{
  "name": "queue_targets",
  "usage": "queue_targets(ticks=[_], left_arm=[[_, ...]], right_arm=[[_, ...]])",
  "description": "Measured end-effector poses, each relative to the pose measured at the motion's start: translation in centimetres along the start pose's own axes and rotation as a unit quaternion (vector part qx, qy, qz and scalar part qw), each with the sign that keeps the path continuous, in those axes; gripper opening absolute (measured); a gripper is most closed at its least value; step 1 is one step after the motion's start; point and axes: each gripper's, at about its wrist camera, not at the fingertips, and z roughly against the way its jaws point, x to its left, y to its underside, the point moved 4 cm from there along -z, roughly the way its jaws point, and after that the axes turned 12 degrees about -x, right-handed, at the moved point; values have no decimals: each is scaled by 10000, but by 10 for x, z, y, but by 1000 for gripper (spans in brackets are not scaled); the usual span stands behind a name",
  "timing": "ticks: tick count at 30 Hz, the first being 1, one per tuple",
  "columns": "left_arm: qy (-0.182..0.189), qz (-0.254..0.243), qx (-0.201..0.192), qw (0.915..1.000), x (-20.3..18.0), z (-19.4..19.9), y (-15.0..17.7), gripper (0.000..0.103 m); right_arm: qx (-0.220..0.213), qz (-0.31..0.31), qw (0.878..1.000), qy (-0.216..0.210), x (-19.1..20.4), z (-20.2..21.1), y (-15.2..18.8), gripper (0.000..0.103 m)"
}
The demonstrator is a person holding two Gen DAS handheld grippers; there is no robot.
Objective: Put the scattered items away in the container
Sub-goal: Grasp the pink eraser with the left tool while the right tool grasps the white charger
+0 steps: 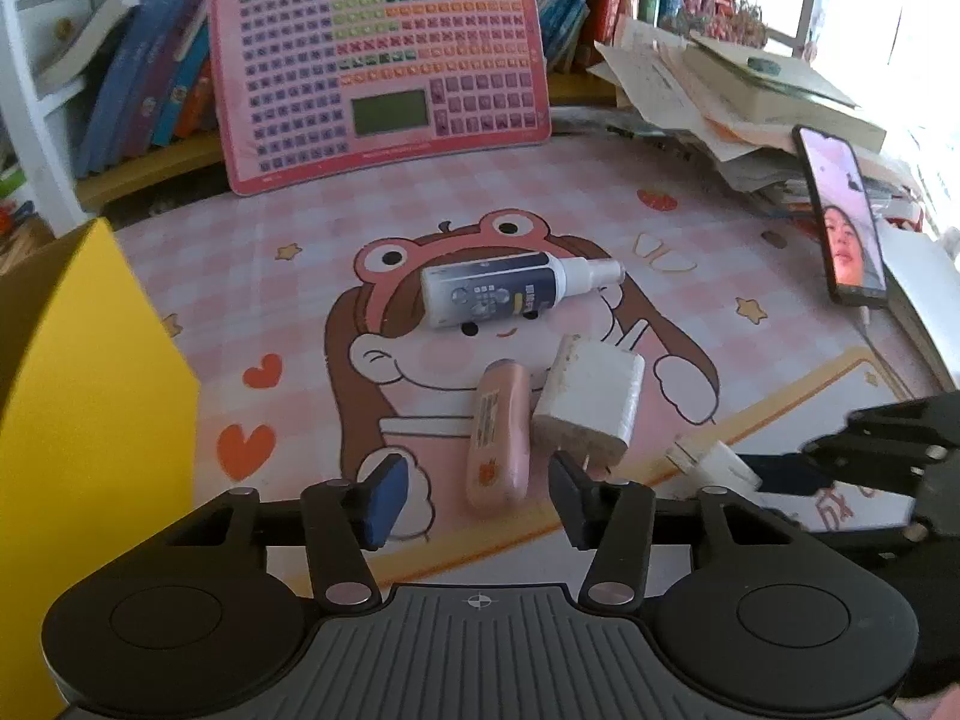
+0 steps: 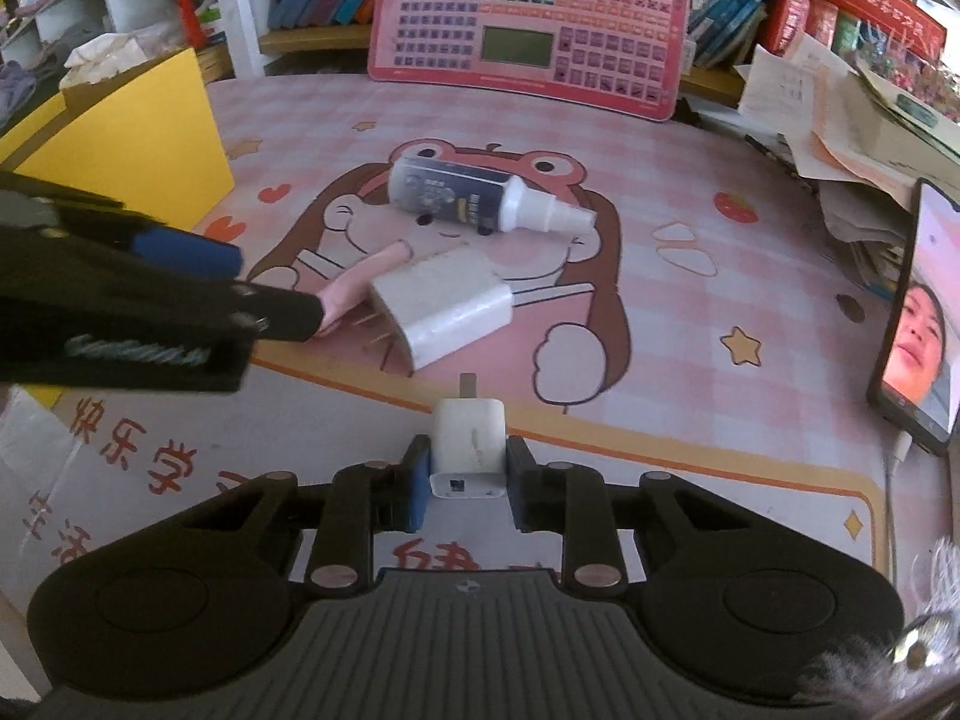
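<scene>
Pink checked matting with a cartoon frog-hat figure covers my worktop [image 2: 690, 312], and the loose things lie in a cluster at its middle.

Nearest to me, my right gripper [image 2: 467, 480] has its 2 blue pads pressed on the sides of the small white charger [image 2: 468, 444], prongs pointing away from me, so I judge it ready to lift. It sits on the near border of the mat, well apart from the box.

My left gripper [image 1: 474, 495] is about half open and holds nothing. The lower end of the pink tube [image 1: 499, 438] lies between its fingers, the pads clear of it. I have lined up along the tube's length, I think, so the jaws can take it across its narrow width.

Touching the tube on its right is the large white plug [image 1: 591, 402], prongs toward me. Beyond them lies the spray bottle [image 1: 510, 291] on its side, nozzle to the right.

At the left edge stands the yellow container [image 1: 90, 384], where all 4 items belong. None is in it that I can see. A phone [image 1: 840, 216] is propped at the right, and a pink keyboard toy [image 1: 384, 66] leans on the bookshelf behind.
</scene>
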Motion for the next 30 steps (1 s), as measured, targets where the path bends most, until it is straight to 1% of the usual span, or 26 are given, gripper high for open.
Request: queue_targets(ticks=[1, 3, 5, 9, 14, 16, 17, 18, 23, 26, 30], left_arm=[[-5, -22, 34, 10000, 0, -4, 0, 49], [-64, -57, 130, 9999, -1, -14, 0, 43], [-98, -43, 200, 9997, -2, -21, -1, 40], [-159, -49, 306, 9994, -4, -32, -1, 38], [-223, -26, 231, 9995, -4, -36, -3, 37], [-245, -26, 199, 9995, -4, -37, -3, 30], [-256, -25, 184, 9995, -4, -36, -3, 19], [-274, -5, 177, 9995, -3, -36, -4, 15], [-239, 228, 160, 9993, 5, -32, -4, 15], [-197, 336, 33, 9992, 7, -22, -8, 15], [-48, 469, -136, 9988, 6, -3, -12, 15]], right_arm=[[-5, -6, 10000, 5, -1, 0, 0, 24], [-17, -16, 10000, 21, -3, 1, 0, 24], [-39, 3, 10000, 45, -4, 2, 0, 24], [-48, 48, 10000, 39, -4, 2, 0, 24], [-67, 65, 10000, 35, -4, 2, 0, 24], [-71, 57, 10000, 34, -4, 1, 1, 24], [-72, 63, 9999, 32, -4, 1, 0, 24], [-74, 69, 9999, 29, -4, 1, 0, 24], [-93, 92, 9999, 31, -2, 1, 1, 24], [-42, 78, 10000, 21, -2, 1, 1, 24], [-56, 69, 9999, -50, 1, 5, 1, 24]])
